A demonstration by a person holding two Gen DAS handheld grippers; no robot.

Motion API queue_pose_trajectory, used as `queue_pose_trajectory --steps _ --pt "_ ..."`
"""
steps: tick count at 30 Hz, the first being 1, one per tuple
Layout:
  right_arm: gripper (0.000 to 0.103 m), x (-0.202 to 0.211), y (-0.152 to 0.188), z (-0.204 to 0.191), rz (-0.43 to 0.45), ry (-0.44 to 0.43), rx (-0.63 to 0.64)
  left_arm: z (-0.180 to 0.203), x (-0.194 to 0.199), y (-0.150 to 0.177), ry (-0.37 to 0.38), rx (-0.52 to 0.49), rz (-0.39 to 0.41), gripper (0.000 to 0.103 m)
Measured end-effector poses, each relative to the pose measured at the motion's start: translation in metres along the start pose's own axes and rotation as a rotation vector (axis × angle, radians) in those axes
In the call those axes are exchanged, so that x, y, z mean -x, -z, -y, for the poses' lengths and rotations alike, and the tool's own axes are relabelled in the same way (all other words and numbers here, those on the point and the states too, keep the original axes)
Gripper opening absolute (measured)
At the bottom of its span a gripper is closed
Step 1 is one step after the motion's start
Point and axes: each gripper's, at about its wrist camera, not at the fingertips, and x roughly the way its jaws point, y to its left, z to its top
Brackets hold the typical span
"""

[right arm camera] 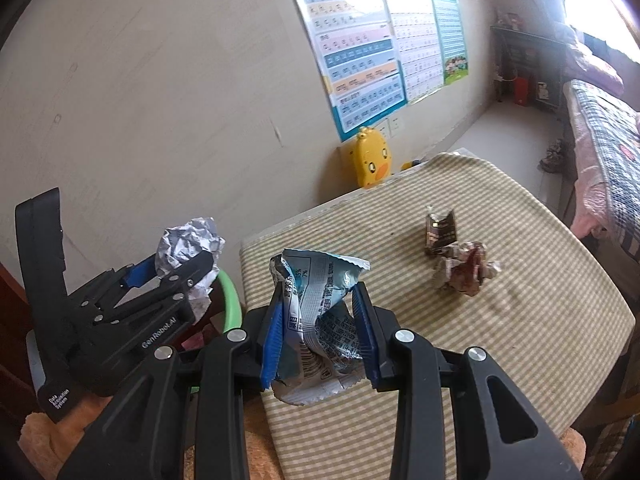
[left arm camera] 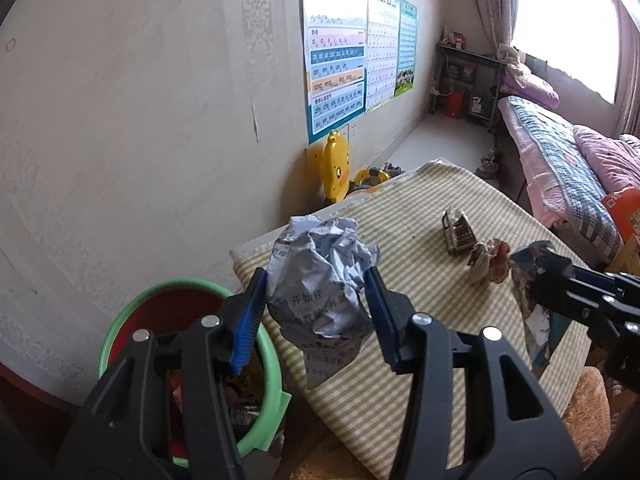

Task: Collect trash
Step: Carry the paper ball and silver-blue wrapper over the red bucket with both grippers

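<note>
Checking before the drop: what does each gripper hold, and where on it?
Left gripper pinches the crumpled paper ball across its middle. Right gripper clamps the silver snack wrapper at its crumpled waist.

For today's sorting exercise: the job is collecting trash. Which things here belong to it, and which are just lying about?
Belong:
crumpled paper ball in left gripper
snack wrapper in right gripper
green bin
dark carton
reddish paper wad

Lying about:
yellow duck toy
wall charts
bed

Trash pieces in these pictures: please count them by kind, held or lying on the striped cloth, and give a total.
Crumpled paper balls: 2, white in the left gripper, reddish on the cloth
Foil wrappers: 2, silver-blue in the right gripper, dark on the cloth
Total: 4
</note>
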Motion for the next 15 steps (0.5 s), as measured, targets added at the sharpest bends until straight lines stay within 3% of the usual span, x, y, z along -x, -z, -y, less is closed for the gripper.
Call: queue_pose_trajectory --steps 15 --pt "0.031 -0.042 -0.005 -0.043 -0.072 -0.076 0.068 -0.050 -0.011 0.016 -0.105 0.053 -0.038 0.047"
